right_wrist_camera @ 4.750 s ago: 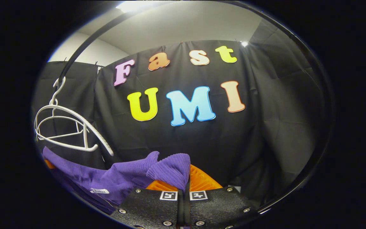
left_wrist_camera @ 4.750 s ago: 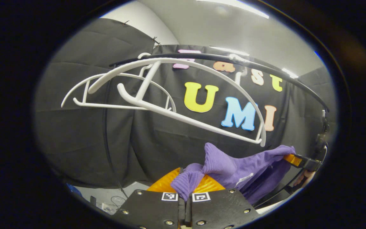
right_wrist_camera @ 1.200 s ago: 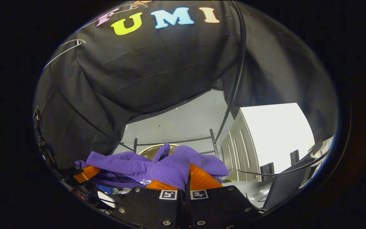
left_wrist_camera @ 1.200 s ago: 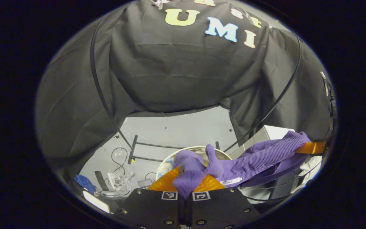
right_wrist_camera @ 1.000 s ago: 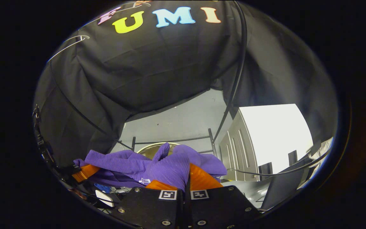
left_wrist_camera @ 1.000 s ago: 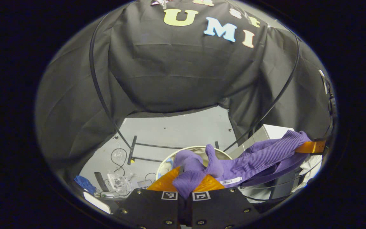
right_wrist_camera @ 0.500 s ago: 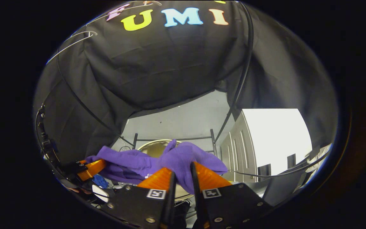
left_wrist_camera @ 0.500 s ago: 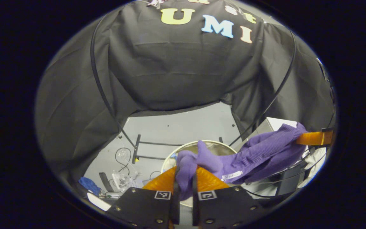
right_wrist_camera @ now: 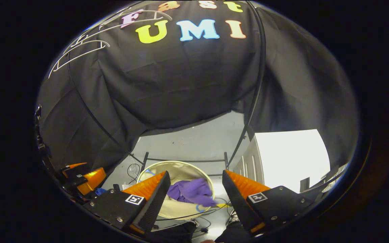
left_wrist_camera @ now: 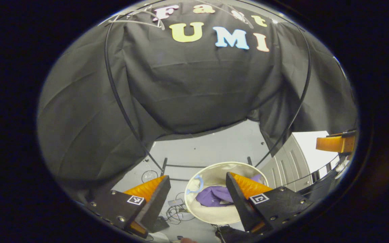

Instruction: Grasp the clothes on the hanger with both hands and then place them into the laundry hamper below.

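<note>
At the bottom of the left gripper view, the left gripper is seen with its two orange fingers spread wide apart, and nothing is held between them. The same is seen at the bottom of the right gripper view: the right gripper is spread wide too, with empty space between its fingers. Both are held above the hamper and pointed down at it, most likely so that the shirt could fall straight in.

Just past the fingers, low in the middle of each view, the round cream hamper is found standing on the grey floor. The purple shirt is lying inside it in a soft heap (part of it is hidden behind a finger in the left gripper view). It is not touched by either gripper. The task looks as good as done.

Some loose cables are scattered on the floor beside the hamper. A white cabinet is seen at the right.

Farther back, the black cloth wall is hung. At the upper left of the right gripper view, the white hangers are left bare on the rail, well above the hamper.
</note>
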`<state>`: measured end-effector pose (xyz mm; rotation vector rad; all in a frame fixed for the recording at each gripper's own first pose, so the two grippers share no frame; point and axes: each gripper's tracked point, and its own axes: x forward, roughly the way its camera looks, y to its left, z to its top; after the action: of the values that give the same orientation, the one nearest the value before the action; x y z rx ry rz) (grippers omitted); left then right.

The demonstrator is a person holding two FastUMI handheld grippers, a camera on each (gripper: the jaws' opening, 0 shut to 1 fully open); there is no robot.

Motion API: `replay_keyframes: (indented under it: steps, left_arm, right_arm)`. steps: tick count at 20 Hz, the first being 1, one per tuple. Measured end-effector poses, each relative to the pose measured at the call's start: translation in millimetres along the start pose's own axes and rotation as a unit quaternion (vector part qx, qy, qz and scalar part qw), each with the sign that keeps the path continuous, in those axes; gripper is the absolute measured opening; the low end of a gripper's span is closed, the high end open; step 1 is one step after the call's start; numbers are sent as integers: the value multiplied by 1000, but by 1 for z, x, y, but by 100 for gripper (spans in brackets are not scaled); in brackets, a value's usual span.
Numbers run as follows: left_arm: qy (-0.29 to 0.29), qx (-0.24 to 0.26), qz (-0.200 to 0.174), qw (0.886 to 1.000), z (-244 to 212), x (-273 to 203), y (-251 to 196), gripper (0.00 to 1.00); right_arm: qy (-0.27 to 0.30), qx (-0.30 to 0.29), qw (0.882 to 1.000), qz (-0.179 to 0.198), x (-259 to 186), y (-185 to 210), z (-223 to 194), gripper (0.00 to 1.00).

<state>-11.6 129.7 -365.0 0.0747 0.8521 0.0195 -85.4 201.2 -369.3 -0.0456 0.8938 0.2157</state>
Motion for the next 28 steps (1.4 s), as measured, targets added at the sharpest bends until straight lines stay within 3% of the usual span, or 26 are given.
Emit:
replay_keyframes:
  steps: [1,3,7,9,10,15,17,21,22,23,25,28]
  left_arm:
    - [-14,-16,8,1000,10,-12,-7,96]
    - [-39,-42,32,998,32,-40,-20,100]
    - [-100,-77,74,989,87,-95,-56,96]
    - [-134,-77,83,985,115,-119,-79,89]
    - [-149,-76,83,982,127,-130,-92,100]
    - [-214,-65,57,973,197,-183,-148,100]
    - [-265,-52,48,962,244,-214,-160,100]
    - [-362,-78,35,928,308,-279,-137,100]
    - [-378,-89,31,921,318,-293,-129,100]
    - [-389,-97,25,916,325,-305,-122,100]
    - [-392,-100,12,915,335,-318,-111,100]
    - [-393,-75,28,916,336,-336,-81,100]
  right_arm:
    - [-11,-2,1000,5,-4,-11,6,96]
    - [-33,-7,999,17,-17,-35,22,96]
    - [-96,-11,995,34,-47,-91,68,96]
    - [-130,-22,990,40,-61,-118,91,95]
    - [-145,-27,988,42,-70,-129,101,95]
    - [-228,-37,972,32,-113,-158,152,96]
    - [-265,-28,964,20,-134,-161,180,96]
    - [-342,-28,939,-9,-178,-167,240,96]
    - [-357,-28,933,-13,-190,-168,252,100]
    - [-374,-26,927,-18,-201,-169,261,92]
    - [-400,-19,916,-27,-219,-174,281,95]
    - [-409,6,912,-40,-233,-182,290,92]
